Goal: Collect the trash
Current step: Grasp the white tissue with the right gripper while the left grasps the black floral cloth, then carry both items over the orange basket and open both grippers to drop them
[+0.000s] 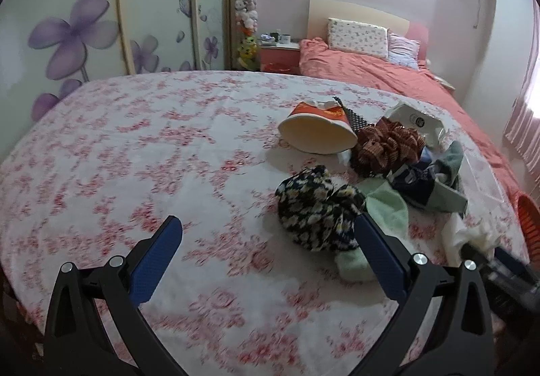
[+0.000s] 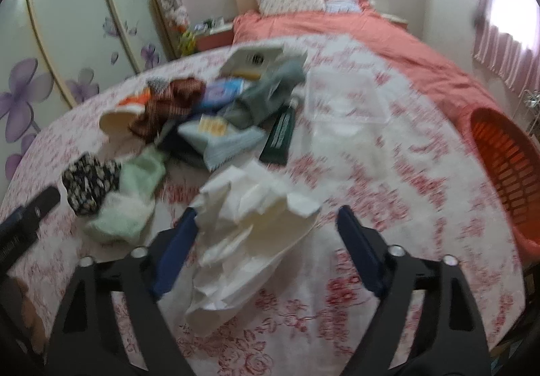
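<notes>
- Crumpled white tissue lies nearest the right wrist camera, between the blue fingers of the right gripper; its left pad touches the paper's edge, while the right pad stands clear of it, so the jaws are spread and pinch nothing yet.
- Left gripper hovers over the floral cloth of the bench, jaws wide apart and empty, with the black daisy-print scrunchie just ahead of its right finger.
- Orange basket sits at the bench's right edge; from here its inside is not visible, so I cannot tell whether any trash is already in it.
- Judged from the pile, most of the work remains. Likely trash not yet collected: the tipped paper cup, the white wrapper behind it, the clear plastic bag, the dark green tube, and some small packets.
- Mixed among them are things that probably stay: the brown scrunchie, a pale green sock and a grey-green cloth.
- Step in hand, as I read it: close on the tissue, then carry it across to the basket.
</notes>
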